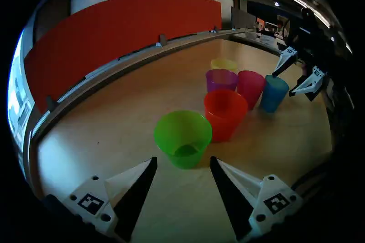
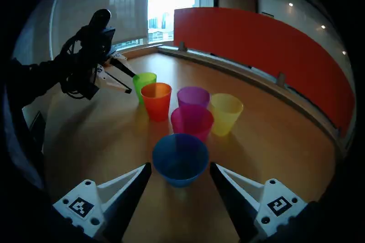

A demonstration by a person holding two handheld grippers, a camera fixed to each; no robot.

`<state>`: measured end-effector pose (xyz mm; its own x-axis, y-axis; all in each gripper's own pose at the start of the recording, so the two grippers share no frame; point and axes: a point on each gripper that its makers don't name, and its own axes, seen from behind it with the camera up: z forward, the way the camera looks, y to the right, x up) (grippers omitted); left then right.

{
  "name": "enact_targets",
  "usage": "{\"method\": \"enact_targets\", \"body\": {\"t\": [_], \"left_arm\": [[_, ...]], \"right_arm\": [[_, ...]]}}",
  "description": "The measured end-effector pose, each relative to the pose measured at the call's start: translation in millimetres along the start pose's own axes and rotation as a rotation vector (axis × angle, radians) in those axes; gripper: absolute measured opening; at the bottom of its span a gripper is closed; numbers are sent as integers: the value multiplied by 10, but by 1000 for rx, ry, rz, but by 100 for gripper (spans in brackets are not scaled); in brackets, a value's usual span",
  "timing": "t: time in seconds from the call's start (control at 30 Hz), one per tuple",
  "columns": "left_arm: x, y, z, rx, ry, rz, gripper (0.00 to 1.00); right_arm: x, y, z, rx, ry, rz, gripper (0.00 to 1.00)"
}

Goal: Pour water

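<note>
Several plastic cups stand upright in a cluster on a wooden table (image 1: 114,120). In the left gripper view, the green cup (image 1: 183,137) sits just ahead of my open left gripper (image 1: 183,163), between its fingertips but untouched; a little liquid shows at its bottom. Behind it stand the orange cup (image 1: 225,113), purple cup (image 1: 221,80), magenta cup (image 1: 250,87), yellow cup (image 1: 224,64) and blue cup (image 1: 274,92). In the right gripper view, the blue cup (image 2: 180,158) stands between the tips of my open right gripper (image 2: 180,168), without contact. The right gripper (image 1: 299,75) also appears beside the blue cup.
A long red partition (image 1: 123,28) runs behind the table's far edge. In the right gripper view, the left gripper (image 2: 119,78) and a person's dark sleeve (image 2: 32,83) sit at the left, by the green cup (image 2: 144,84). Bare tabletop (image 2: 273,142) lies to the right of the cups.
</note>
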<state>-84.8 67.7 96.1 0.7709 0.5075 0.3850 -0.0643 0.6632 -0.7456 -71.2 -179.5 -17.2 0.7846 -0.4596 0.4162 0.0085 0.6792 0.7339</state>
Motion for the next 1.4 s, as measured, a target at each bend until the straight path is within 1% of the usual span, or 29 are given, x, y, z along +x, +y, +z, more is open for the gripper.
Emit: {"method": "enact_targets", "body": {"t": [0.47, 1.0, 1.4], "left_arm": [[4, -4, 170, -17, -13, 18, 85], [65, -6, 267, -29, -11, 20, 85], [103, 18, 327, -33, -1, 21, 85]], "right_arm": [[-53, 9, 176, 11, -15, -1, 99], [-28, 19, 287, 16, -16, -9, 99], [-10, 27, 329, 13, -9, -22, 99]]}}
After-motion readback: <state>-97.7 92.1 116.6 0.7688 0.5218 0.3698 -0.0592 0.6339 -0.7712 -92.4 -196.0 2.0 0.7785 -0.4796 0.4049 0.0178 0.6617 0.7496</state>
